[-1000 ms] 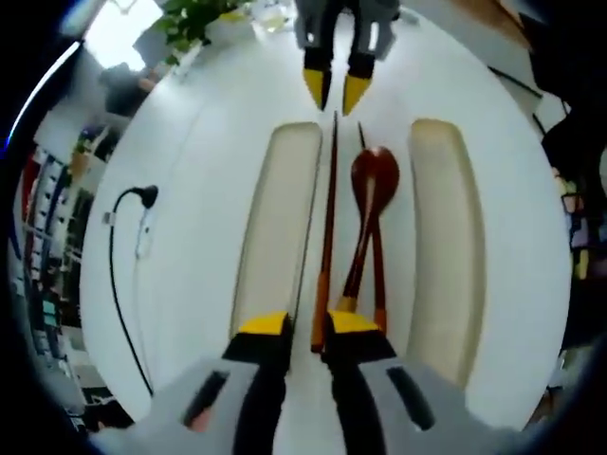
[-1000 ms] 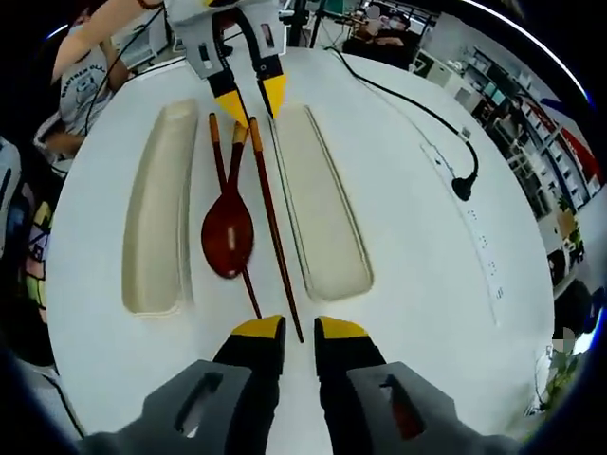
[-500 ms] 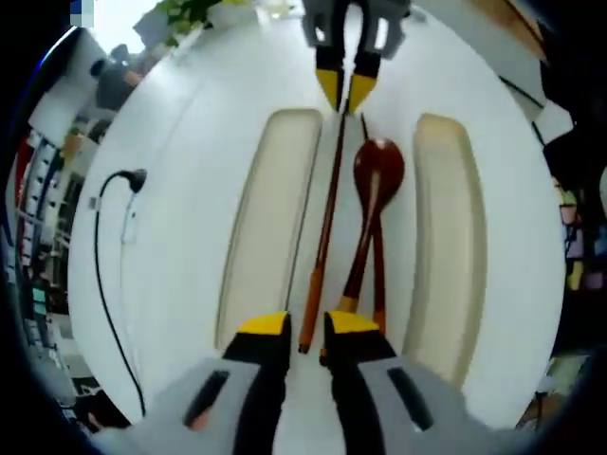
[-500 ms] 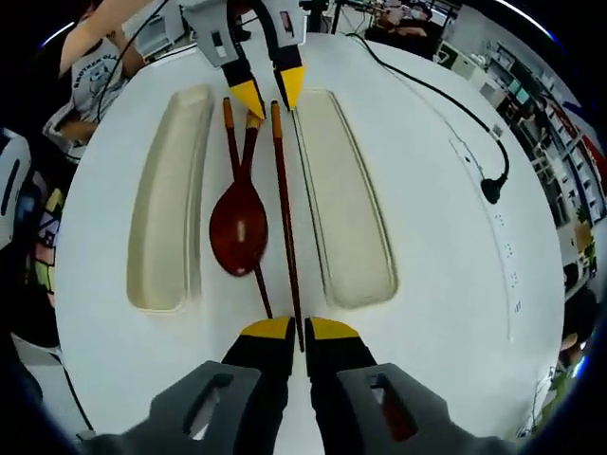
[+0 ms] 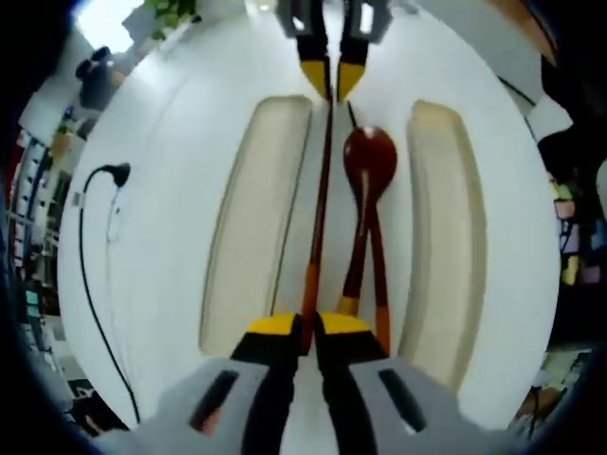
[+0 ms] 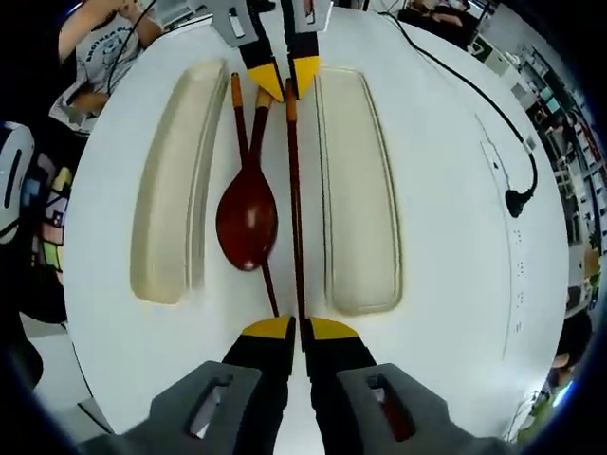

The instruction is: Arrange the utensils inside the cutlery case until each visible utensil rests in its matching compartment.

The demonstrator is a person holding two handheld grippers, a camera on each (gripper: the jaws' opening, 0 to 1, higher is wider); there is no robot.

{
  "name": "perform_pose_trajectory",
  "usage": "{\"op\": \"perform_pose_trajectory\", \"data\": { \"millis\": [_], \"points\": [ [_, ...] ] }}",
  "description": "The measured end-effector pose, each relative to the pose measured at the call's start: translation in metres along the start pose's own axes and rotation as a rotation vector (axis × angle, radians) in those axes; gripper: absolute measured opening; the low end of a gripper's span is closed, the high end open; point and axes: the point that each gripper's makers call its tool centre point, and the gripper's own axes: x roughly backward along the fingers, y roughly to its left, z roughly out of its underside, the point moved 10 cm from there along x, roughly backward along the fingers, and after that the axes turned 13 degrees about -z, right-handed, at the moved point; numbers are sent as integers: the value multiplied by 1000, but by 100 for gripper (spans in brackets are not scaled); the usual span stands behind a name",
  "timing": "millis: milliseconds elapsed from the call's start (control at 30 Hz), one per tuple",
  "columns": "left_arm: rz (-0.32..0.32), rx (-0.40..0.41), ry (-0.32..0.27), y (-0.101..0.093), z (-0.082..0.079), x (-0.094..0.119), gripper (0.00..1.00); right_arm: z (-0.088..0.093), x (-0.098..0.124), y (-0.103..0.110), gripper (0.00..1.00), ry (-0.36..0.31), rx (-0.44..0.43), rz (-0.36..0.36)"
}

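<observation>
While both tools pinch one stick from opposite ends, the scene reads as follows.

Left gripper [image 5: 305, 327]: bottom centre of the left gripper view, jaws pressed together on the orange-handled end of a chopstick [image 5: 321, 204].
Right gripper [image 6: 297, 329]: bottom centre of the right gripper view, jaws closed around the thin tip of the same chopstick [image 6: 294, 209]; it also appears at top centre of the left gripper view [image 5: 329, 81].
Handling: stiff, light and lacquered, so probably slippery; held at both ends it should stay level, though the tapered tip may slide out.
Spoon [image 6: 248, 223]: just left of the stick, centre frame, lying with a second chopstick [image 6: 250, 190], which crosses under or through it.
Case halves: left tray [image 6: 171, 180] and right tray [image 6: 358, 185], cream, flanking the utensils.
Table [image 6: 455, 284]: white, with a black cable [image 6: 474, 90] upper right.
</observation>
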Motion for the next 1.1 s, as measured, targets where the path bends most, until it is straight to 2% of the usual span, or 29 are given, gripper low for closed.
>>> {"op": "perform_pose_trajectory", "data": {
  "millis": [67, 133, 167, 200, 233, 333, 367, 433, 567, 867, 967, 1100],
  "points": [
    [6, -61, 1, -1, -2, -1, 7, 1, 0, 1, 4, -12, -4, 6],
    [4, -58, 14, 0, -4, -1, 7, 3, -1, 2, 3, -41, -43, 24],
    [2, -45, 29, 1, -5, -1, 7, 3, -1, 3, 3, -38, -38, 27],
    [-6, 1, 55, 0, -5, -1, 7, 4, -2, 5, 2, -43, -21, 47],
    [-15, 17, 71, 0, -6, -2, 7, 4, -2, 6, 1, -48, 22, 73],
    [-40, -60, 72, -4, -8, -1, 7, 6, -4, 12, 0, -54, 11, 110],
    [-46, -43, 79, -6, -9, -1, 7, 6, -4, 13, 0, -54, 13, 121],
    [-55, -84, 87, -7, -10, -1, 6, 6, -5, 14, 0, -52, 19, 136],
    [-61, -100, 95, -7, -11, -2, 6, 6, -3, 10, 0, -69, -7, 121],
    [-59, -17, 68, -5, -6, 0, 6, 6, -4, 11, 0, -65, 9, 120],
    [-90, -33, 81, -9, -9, 0, 6, 7, -4, 11, 0, -83, -7, 126],
    [-100, -46, 84, -10, -8, 1, 6, 10, -4, 13, 0, -114, -9, 146]
  ]
}}
